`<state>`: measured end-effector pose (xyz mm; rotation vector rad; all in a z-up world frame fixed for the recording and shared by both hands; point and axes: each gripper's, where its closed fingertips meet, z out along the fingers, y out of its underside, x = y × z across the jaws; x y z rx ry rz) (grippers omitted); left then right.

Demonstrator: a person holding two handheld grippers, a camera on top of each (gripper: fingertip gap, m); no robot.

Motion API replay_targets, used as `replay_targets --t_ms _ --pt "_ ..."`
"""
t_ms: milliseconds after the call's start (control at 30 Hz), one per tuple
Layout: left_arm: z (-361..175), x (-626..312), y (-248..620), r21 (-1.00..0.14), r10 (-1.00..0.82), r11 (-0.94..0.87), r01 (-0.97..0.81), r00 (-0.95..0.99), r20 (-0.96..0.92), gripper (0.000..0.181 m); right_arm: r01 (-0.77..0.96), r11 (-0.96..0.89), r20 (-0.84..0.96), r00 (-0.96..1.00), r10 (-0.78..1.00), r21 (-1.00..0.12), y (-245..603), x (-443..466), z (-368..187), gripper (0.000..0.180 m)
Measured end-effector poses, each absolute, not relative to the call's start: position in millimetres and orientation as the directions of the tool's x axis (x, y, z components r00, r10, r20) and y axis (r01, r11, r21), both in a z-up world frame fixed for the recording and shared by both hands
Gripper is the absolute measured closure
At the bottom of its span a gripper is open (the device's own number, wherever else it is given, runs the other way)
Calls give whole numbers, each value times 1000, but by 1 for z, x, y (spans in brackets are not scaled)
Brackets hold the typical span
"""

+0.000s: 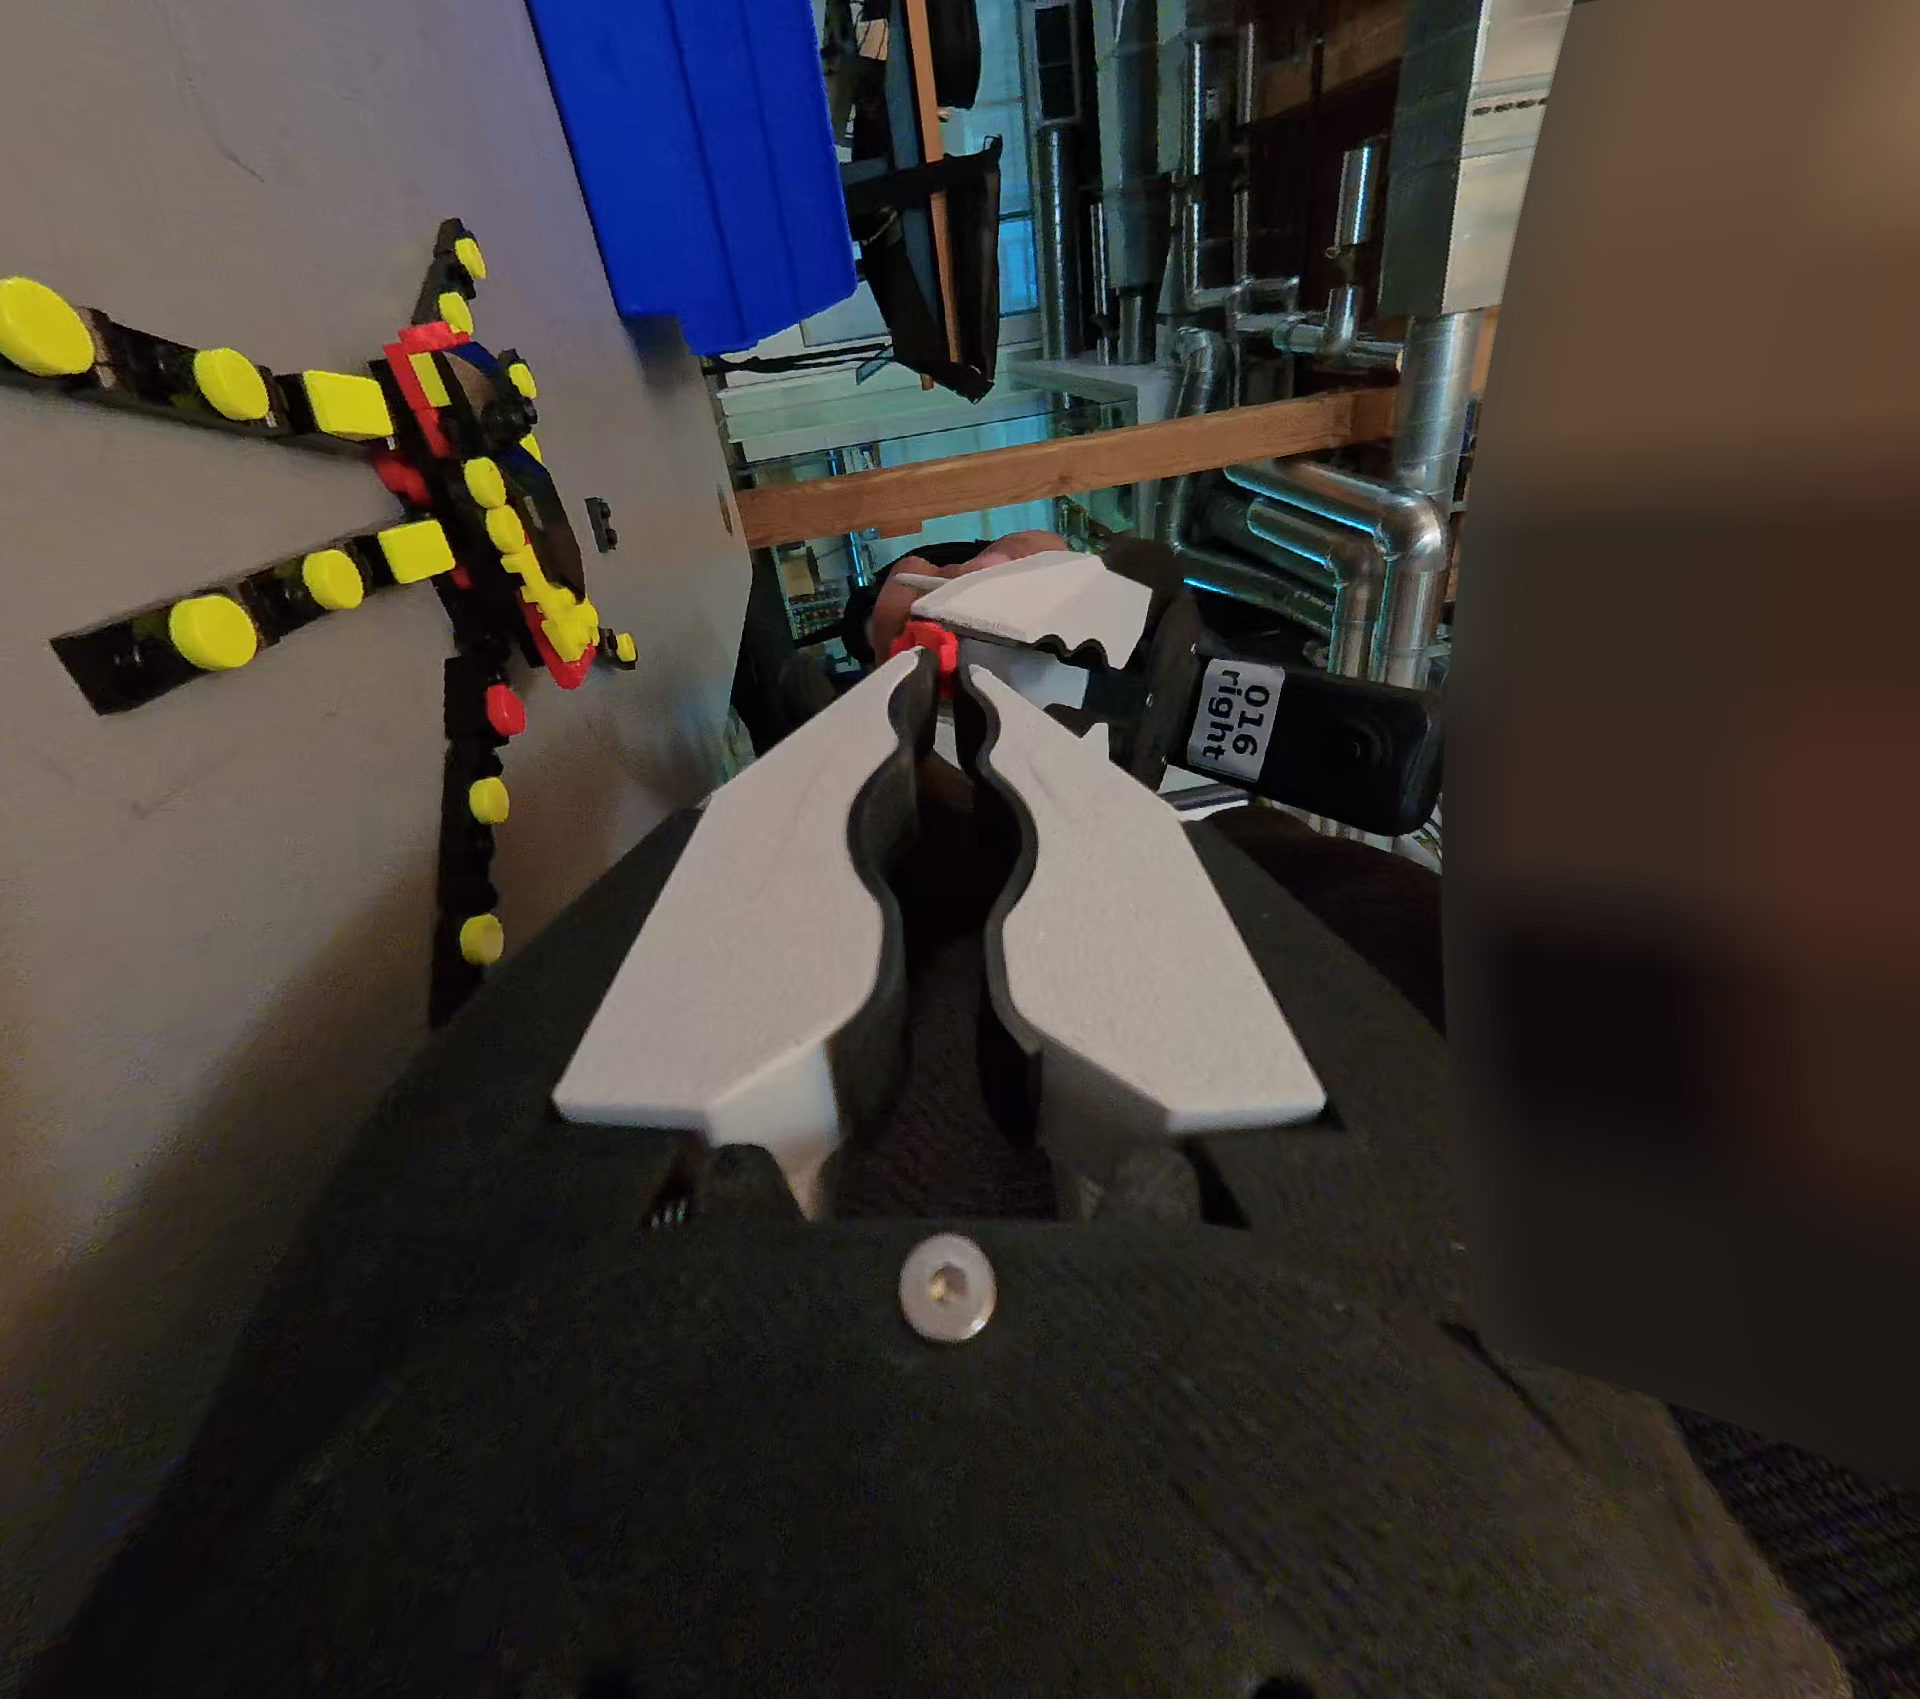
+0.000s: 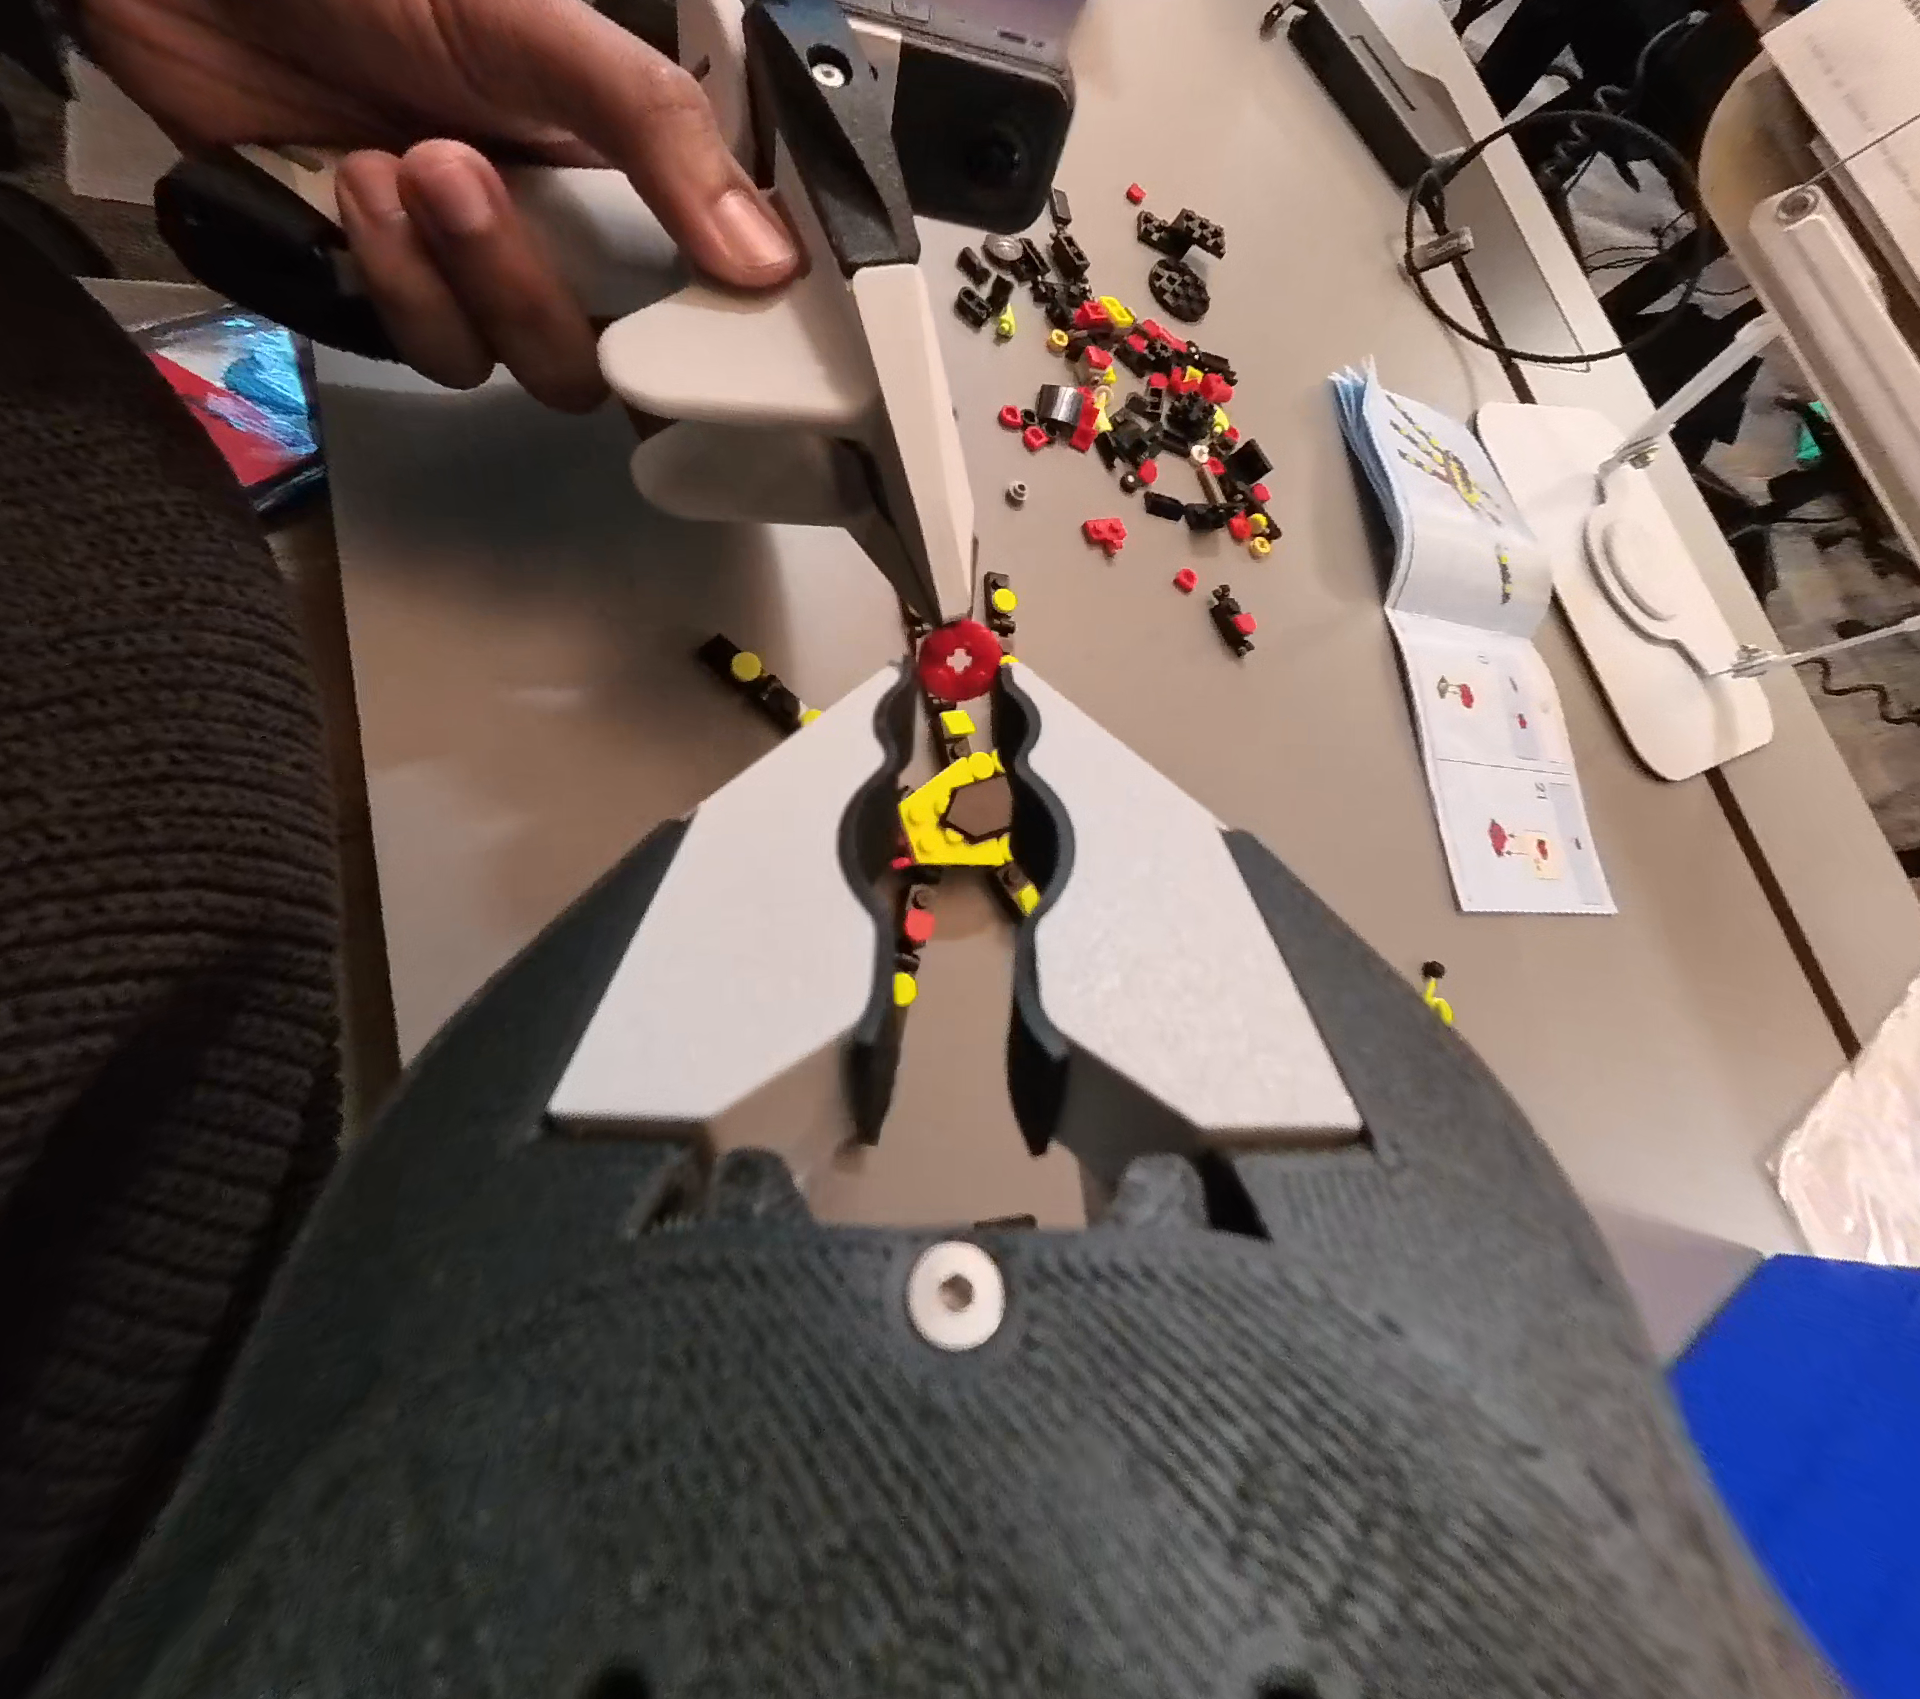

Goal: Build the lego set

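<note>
Both grippers, left gripper and right gripper, pinch the red round piece in nearly closed jaws above the surface; judged best: release one side only once the other grip is firm.

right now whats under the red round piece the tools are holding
Below the red round piece, held in the air, the black and yellow lego model lies on the table. The right tool's fingers cover much of the model.
</note>
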<state>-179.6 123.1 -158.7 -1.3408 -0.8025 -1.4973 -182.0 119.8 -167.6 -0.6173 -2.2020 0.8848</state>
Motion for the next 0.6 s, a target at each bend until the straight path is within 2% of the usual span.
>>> replay_targets --t_ms 267,600 --pt "-156 -177 123 -158 -222 -354 922 81 972 181 190 610 355 -667 655 -769 120 -182 -164 165" --pt "-158 -173 124 -168 -214 -371 913 92 973 181 181 636 368 -686 628 -750 120 -179 -168 166"
